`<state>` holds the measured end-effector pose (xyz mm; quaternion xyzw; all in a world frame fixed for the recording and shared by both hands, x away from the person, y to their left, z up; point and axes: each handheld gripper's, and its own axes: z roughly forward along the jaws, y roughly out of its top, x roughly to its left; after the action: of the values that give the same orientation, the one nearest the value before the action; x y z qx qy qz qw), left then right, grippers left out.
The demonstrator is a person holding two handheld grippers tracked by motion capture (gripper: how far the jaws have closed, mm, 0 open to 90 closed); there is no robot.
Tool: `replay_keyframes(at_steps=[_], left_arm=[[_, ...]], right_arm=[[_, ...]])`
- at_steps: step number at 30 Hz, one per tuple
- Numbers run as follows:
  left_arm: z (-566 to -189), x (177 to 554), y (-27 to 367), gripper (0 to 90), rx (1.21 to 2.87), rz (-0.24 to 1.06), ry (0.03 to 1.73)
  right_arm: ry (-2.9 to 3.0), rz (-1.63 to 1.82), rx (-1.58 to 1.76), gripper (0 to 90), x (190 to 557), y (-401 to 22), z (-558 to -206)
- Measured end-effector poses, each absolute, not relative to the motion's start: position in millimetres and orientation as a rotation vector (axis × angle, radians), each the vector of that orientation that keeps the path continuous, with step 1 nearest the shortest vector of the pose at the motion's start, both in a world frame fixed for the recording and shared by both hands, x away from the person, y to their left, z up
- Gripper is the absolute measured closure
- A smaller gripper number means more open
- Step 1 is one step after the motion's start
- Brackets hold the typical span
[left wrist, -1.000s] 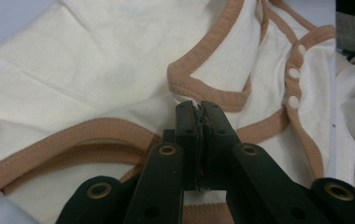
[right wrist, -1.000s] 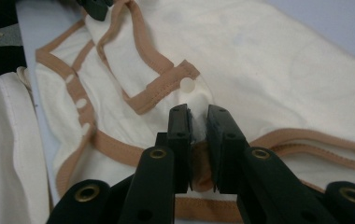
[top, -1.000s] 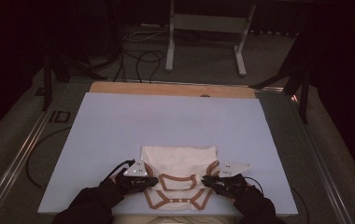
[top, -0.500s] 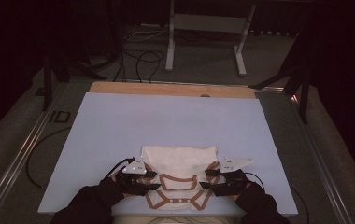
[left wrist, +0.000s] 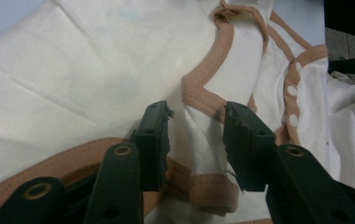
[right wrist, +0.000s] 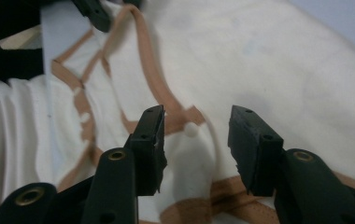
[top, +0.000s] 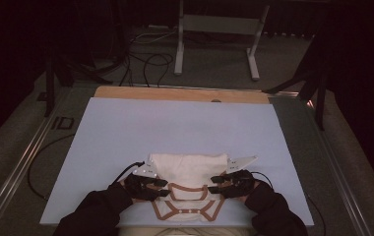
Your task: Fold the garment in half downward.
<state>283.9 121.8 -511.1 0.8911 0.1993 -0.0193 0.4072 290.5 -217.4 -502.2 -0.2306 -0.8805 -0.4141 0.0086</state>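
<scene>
**Both claws parted over the folded garment**

The cream garment [top: 187,187] with brown trim [left wrist: 208,95] lies folded at the near edge of the table [top: 175,128], its lower hem cut off by the bottom of the high view, where the person's dark sleeves [top: 96,214] cover its corners. White snaps [left wrist: 291,91] dot the trim.

The left claw [left wrist: 196,135] sits at the garment's left side. Its jaws have just been closing but stand partly apart, cloth and a trim corner lying between them. Whether the pads touch the cloth is hard to tell.

The right claw [right wrist: 196,140] sits at the right side, jaws likewise just closing yet parted, with cloth and a snap between them.

In the high view both claws [top: 148,184] [top: 229,183] look dark and small; their jaws cannot be made out there.
</scene>
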Motion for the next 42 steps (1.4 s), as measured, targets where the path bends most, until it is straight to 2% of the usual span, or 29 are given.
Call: replay_keyframes(at_steps=[8,11,13,14,17,25,35,42], left_arm=[[-515,286,119,78.7,2.292,-0.037,0.524],[-517,286,116,79.8,2.31,-0.032,0.521],[-517,285,115,84.5,2.313,-0.025,0.525],[-517,285,114,87.2,2.32,-0.024,0.522],[-517,285,113,88.3,2.312,-0.032,0.533],[-505,283,118,88.8,2.264,-0.037,0.514],[-485,270,126,88.6,2.215,-0.04,0.385],[-484,259,126,88.5,2.232,-0.063,0.323]], right_arm=[[-2.791,-1.193,-0.732,66.6,292,-216,-517],[-2.778,-1.191,-0.753,67.7,293,-217,-517],[-2.792,-1.199,-0.741,74.4,291,-216,-518],[-2.793,-1.198,-0.724,82.5,290,-215,-518],[-2.798,-1.205,-0.723,87.9,289,-214,-517],[-2.819,-1.249,-0.692,89.0,284,-215,-503],[-2.781,-1.399,-0.631,88.9,263,-218,-477],[-2.766,-1.421,-0.586,88.6,248,-217,-478]])
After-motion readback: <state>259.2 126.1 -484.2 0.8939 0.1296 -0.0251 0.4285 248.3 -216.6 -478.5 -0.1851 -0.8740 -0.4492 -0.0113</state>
